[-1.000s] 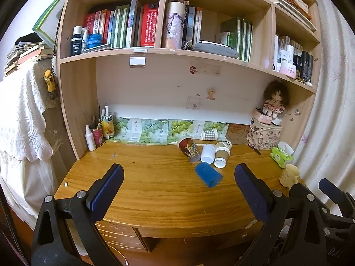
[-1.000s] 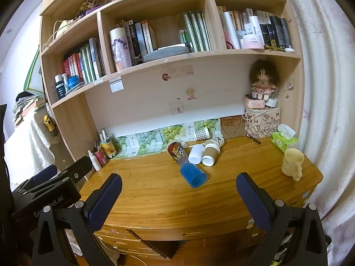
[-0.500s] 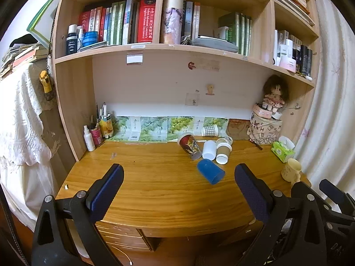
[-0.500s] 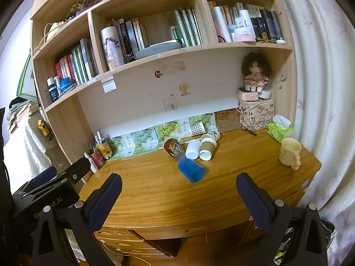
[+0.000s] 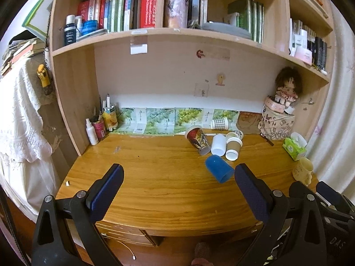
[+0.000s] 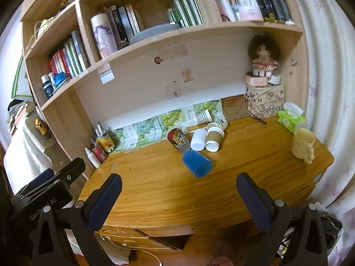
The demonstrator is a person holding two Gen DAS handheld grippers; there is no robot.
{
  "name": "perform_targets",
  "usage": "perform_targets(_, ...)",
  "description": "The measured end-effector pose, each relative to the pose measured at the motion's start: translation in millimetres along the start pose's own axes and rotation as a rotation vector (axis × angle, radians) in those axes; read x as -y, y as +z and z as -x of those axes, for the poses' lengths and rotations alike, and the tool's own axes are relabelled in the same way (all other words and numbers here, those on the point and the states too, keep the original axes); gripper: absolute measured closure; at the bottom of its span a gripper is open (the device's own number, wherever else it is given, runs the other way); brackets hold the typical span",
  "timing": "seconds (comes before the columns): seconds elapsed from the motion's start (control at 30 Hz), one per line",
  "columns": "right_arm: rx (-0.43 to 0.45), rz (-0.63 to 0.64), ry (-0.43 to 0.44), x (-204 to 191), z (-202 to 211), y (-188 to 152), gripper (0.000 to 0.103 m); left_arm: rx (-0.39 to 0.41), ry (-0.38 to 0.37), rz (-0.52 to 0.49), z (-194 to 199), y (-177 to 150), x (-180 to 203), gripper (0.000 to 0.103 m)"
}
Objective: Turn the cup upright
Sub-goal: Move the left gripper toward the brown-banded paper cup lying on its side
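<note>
A blue plastic cup [image 5: 219, 168] lies on its side on the wooden desk [image 5: 155, 177], mouth toward the front right; it also shows in the right wrist view [image 6: 197, 163]. Behind it lie a red printed paper cup [image 5: 198, 139], a white cup [image 5: 217, 144] and a brown paper cup [image 5: 232, 148], all on their sides. My left gripper [image 5: 177, 188] is open and empty, held before the desk's front edge. My right gripper [image 6: 178, 196] is open and empty too, at the front edge, short of the blue cup.
A cream mug [image 6: 302, 143] stands upright at the desk's right end, with a green tissue pack [image 6: 289, 118] behind it. A checked cup [image 5: 219, 123] lies at the back. Bottles and a pen pot [image 5: 99, 126] stand at the back left. Bookshelves [image 5: 155, 33] overhang the desk.
Both grippers have moved closer to the desk and the cups, which look larger now. Both stay open. The cups have not moved.
</note>
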State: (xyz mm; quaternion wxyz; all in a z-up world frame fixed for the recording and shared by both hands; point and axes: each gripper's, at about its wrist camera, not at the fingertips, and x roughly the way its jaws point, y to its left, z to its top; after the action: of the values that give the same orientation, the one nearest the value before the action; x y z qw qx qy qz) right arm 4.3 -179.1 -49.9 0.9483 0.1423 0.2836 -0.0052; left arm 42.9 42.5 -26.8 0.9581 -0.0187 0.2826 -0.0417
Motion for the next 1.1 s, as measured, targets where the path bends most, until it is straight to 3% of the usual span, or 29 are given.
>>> perform_targets(0.5,-0.112,-0.103,0.042,58.7,-108.6,62.4,0.0,-0.089,0.022,-0.03,-98.2,49.1,42.2,0.002)
perform_targets(1.1,-0.275,-0.195,0.082,114.9,-209.6,112.2,0.0,-0.305,0.001,-0.043,-200.7,79.8,88.5,0.002)
